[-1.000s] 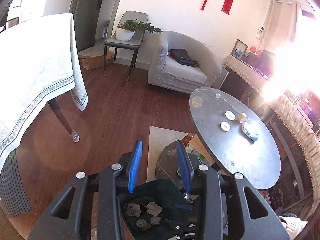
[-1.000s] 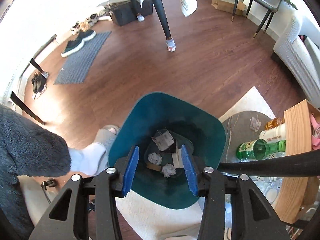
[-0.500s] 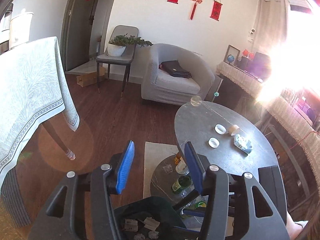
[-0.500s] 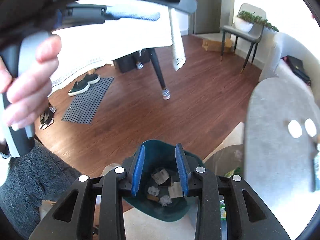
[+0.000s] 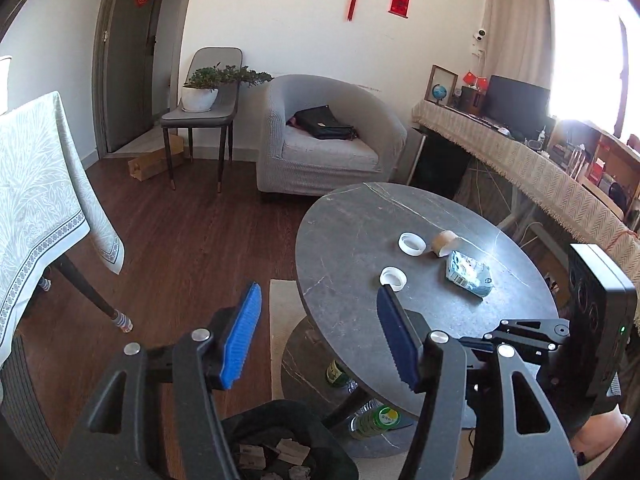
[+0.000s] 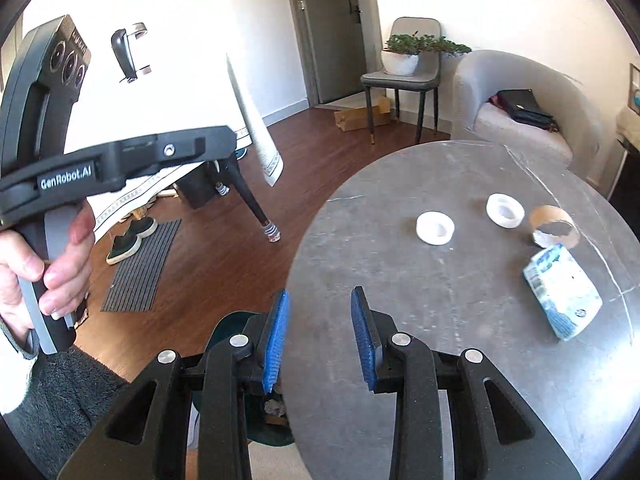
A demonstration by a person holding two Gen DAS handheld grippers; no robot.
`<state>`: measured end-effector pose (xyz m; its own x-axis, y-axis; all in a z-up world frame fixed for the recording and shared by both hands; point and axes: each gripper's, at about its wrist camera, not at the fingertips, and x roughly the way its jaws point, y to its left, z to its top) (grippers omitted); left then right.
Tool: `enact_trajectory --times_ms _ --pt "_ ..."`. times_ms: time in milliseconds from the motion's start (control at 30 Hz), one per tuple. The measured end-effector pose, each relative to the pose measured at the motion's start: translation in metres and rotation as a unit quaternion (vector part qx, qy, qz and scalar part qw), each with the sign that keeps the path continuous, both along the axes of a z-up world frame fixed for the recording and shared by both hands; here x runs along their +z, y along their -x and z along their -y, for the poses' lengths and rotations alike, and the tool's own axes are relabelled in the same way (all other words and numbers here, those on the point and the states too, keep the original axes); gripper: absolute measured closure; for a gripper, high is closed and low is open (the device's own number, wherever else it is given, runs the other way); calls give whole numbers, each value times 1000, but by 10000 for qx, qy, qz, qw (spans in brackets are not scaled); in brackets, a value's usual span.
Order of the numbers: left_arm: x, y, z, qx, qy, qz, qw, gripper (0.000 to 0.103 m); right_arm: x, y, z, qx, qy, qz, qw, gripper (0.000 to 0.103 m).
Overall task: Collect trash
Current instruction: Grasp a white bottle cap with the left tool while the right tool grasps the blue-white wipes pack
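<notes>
- Opening over the near edge of the round table [image 5: 400, 220], left gripper [image 5: 320, 336] with nothing between the jaws; tissue pack [image 5: 468, 274] at two o'clock, bin [image 5: 276, 424] at six
- Parted and empty, right gripper [image 6: 318, 336]; tissue pack [image 6: 564, 292] at three o'clock, bin [image 6: 224, 324] at seven

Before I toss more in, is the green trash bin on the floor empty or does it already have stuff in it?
Not empty. The trash bin already holds crumpled paper scraps at its bottom; how full it is cannot be told.
</notes>
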<state>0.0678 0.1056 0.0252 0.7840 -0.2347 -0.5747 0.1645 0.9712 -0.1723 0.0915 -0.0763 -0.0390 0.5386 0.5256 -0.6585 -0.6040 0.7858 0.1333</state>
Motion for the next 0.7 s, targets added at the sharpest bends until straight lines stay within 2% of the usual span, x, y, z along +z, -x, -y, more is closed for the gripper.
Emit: enact_trajectory --times_ms 200,233,300,433,700 --pt "-9 -14 30 -291 -146 -76 9994 36 4 -9 36 -317 -108 85 9994 69" --pt "-12 -17 36 -338 -173 -102 9992 36 5 -10 41 -326 -95 131 9993 67" --pt "-18 -25 46 -415 -244 -157 9987 36 6 -10 53 -368 -49 209 9991 53" --pt "-29 -42 67 -533 -491 -275 9970 36 5 -16 71 -409 27 268 9988 44" --pt "-51 -74 101 -681 -743 -518 9936 39 0 -26 109 -499 315 335 9977 26"
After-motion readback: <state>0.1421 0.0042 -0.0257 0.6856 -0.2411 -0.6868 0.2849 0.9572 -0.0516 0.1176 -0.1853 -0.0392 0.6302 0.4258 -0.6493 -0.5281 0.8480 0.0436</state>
